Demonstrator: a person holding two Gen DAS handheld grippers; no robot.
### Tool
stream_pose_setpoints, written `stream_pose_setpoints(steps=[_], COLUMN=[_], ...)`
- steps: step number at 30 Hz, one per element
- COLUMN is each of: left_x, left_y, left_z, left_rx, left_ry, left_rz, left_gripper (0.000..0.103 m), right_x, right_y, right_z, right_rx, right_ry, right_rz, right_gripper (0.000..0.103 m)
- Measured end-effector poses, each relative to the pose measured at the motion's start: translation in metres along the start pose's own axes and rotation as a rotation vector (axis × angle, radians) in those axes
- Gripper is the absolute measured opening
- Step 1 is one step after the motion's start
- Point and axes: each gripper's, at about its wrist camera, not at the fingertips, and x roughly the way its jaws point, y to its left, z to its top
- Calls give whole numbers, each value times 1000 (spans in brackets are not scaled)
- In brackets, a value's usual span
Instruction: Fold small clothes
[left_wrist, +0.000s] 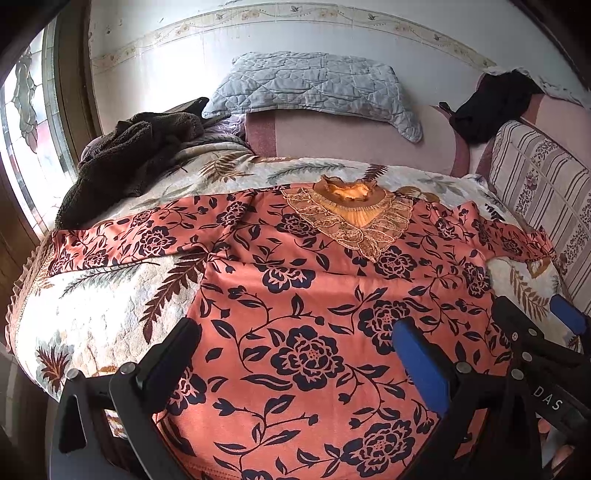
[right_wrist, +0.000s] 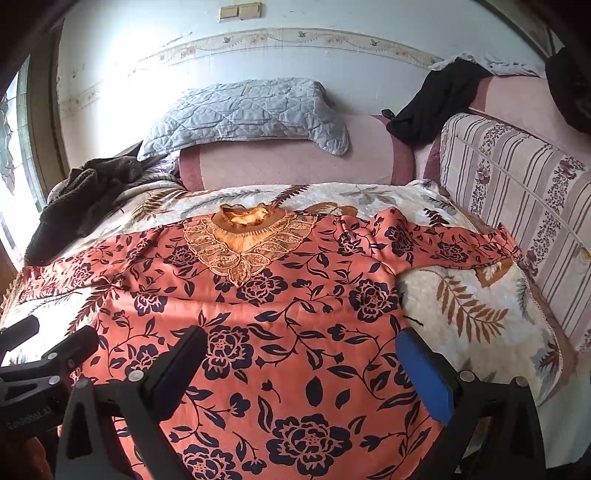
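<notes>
An orange blouse (left_wrist: 295, 295) with dark flower print and a lace collar (left_wrist: 351, 218) lies flat, front up, on a leaf-patterned bedspread (left_wrist: 92, 302), both sleeves spread sideways. It also shows in the right wrist view (right_wrist: 280, 325), collar (right_wrist: 243, 240) at the far end. My left gripper (left_wrist: 299, 354) is open, hovering over the blouse's lower left part. My right gripper (right_wrist: 303, 369) is open over the lower right part, holding nothing. The right gripper's blue pads (left_wrist: 569, 314) show at the right edge of the left wrist view.
A dark brown fleece (left_wrist: 129, 158) is heaped at the bed's far left by the window. A grey quilted pillow (left_wrist: 314, 85) leans on the pink headboard (left_wrist: 362, 140). A black garment (left_wrist: 491, 107) hangs at far right above a striped cushion (left_wrist: 535, 195).
</notes>
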Motion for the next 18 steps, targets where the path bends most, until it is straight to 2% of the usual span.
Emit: stream_pose_setpoints(steps=[2,13,16,18], left_x=[0,6,15,27], left_y=[0,4,12,21], left_z=[0,1,-1,-3], left_rx=[-1,-3,-4,-4], left_ry=[0,2,6,20], left_rz=[2,-9,-7,5], left_gripper=[103,103,103,103], right_x=[0,5,10,13], right_y=[1,2,-9,-36], right_z=[1,3,4,6], right_rx=[2,-2,16,81], right_ry=[26,11,9,-19], right_rz=[2,25,88,145], right_gripper=[103,103,103,103])
